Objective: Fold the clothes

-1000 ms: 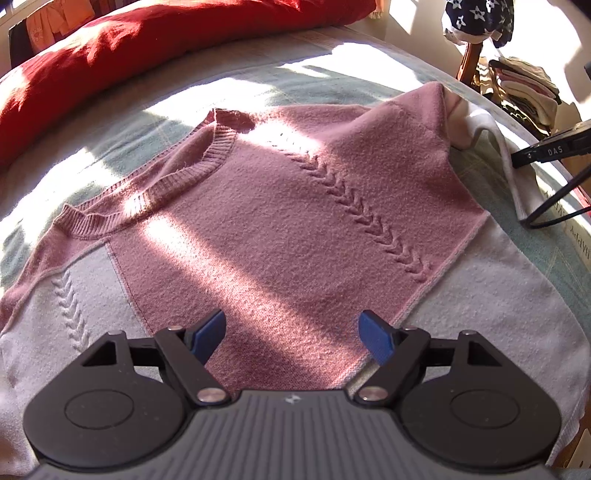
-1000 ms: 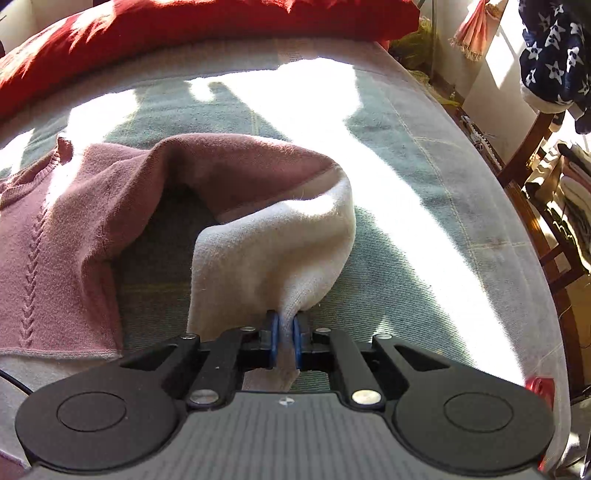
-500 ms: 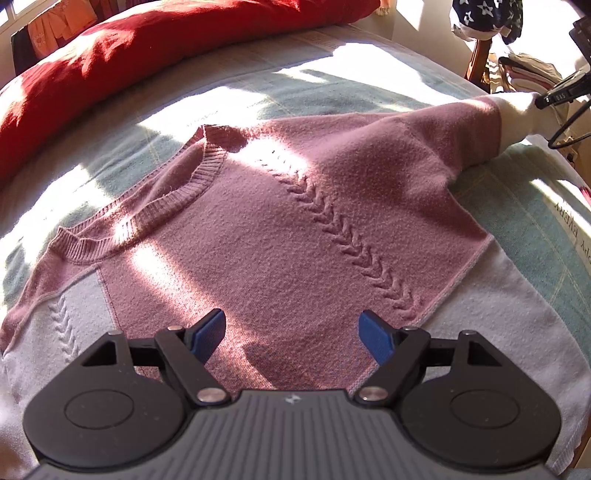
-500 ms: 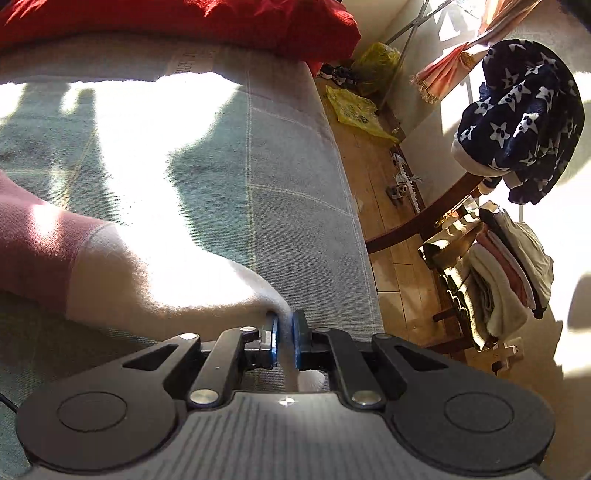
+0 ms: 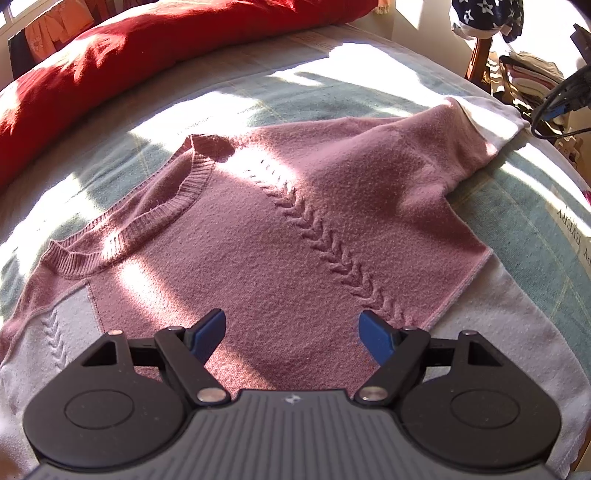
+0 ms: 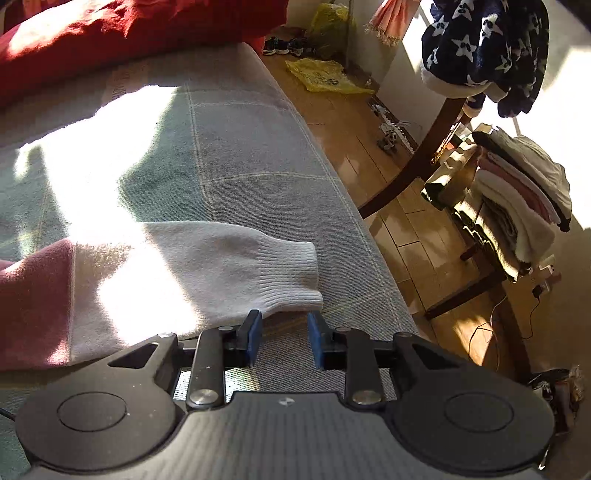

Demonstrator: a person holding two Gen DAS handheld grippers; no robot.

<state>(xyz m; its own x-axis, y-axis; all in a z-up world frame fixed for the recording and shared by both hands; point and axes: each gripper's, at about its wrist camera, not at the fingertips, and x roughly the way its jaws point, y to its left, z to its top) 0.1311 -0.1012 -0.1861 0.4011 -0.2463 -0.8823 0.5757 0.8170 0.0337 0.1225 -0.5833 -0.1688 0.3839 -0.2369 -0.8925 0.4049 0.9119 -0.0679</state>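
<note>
A: In the left wrist view, what do you see, from left to right?

B: At the upper left lies a red pillow (image 5: 155, 48). Under it is the green checked bed cover (image 5: 325, 92). The sweater (image 5: 295, 229) fills the middle of the frame, spread flat, pink with white parts at the lower left and lower right. Its collar (image 5: 147, 225) is at the middle left. One sleeve (image 5: 458, 147) stretches to the upper right, with a white end.

A: And the left gripper?

B: The left gripper (image 5: 293, 334) is at the bottom centre, above the pink cloth. Its jaws stand wide and nothing is between them.

A: Now the right wrist view?

B: The pillow (image 6: 129, 33) is at the upper left again. The sleeve (image 6: 155, 284) comes in from the left edge, pink first and then white, and it lies flat on the cover (image 6: 251, 155). Its ribbed cuff (image 6: 291, 277) ends near the centre.

A: Does the right gripper hold it?

B: No. The right gripper (image 6: 282, 339) is at the bottom centre, its jaws are opening, and only the cover shows between them. The cuff lies just above the pads.

A: And at the right?

B: A wooden floor (image 6: 369, 122), a chair with a star-patterned cloth (image 6: 484, 48) on it, and a pile of folded clothes (image 6: 517, 206).
</note>
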